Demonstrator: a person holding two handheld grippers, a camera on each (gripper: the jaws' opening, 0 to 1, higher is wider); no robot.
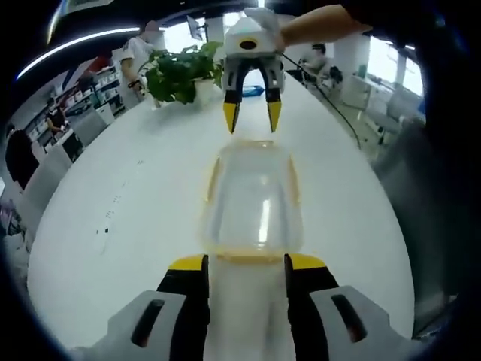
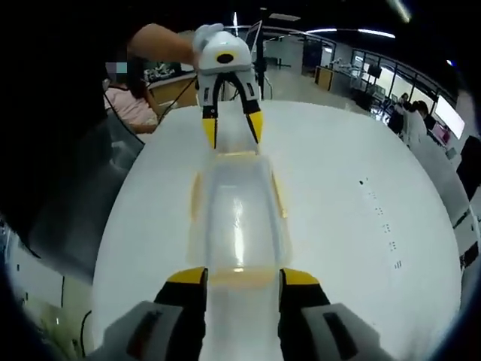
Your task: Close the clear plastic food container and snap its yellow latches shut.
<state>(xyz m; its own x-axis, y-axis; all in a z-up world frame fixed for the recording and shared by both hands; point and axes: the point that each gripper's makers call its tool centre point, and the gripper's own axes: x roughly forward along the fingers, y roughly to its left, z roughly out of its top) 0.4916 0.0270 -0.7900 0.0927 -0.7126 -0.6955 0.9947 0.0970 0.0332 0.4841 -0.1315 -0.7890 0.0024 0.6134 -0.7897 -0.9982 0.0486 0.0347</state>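
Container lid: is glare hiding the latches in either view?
Left gripper view: a bright streak of glare runs down the container lid, but the yellow latches along its sides remain faintly visible. Right gripper view: similar glare on the lid, side latches pale and washed out; fisheye distortion bends the table edges.

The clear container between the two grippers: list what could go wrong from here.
1. The left gripper and right gripper sit at opposite ends of the container with jaws open; uneven pushing could slide it across the smooth white table.
2. The yellow latches along the sides look unsnapped; pressing one end first may leave the lid skewed.
3. The clear plastic glares, so lid seating is hard to judge.
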